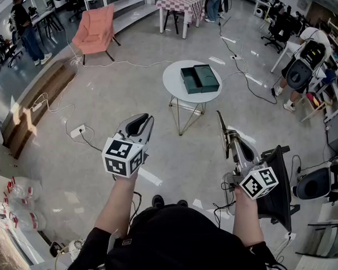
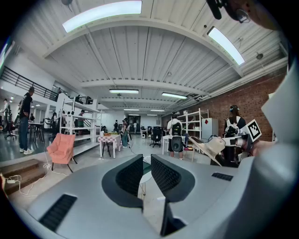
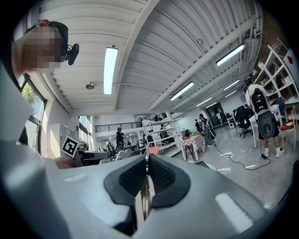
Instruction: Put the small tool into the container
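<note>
A small tool [image 1: 223, 129], thin and long and apparently of metal, is clamped between the jaws of the right gripper [image 1: 235, 144], which is held at about 4 o'clock in the head view. The right gripper view shows the right gripper [image 3: 146, 173] shut tight on the small tool [image 3: 144, 196], with a slim tip standing out beyond the jaws. The left gripper [image 1: 139, 119] is held at about 8 o'clock. The left gripper view shows the left gripper [image 2: 146, 164] with its jaws apart and nothing between them. The container [image 1: 200, 79], a dark green box that appears to lie open in two halves, is seen on a round white tabletop [image 1: 172, 84] at about 12 o'clock, well apart from both grippers, so the carrying is judged to be barely begun. The small tool is judged to be light, stiff and probably slippery, so a slip or a twist in the jaws is to be expected if it is bumped. A hold near its middle or thicker end is judged best, with the tip kept clear of the container's wall.
</note>
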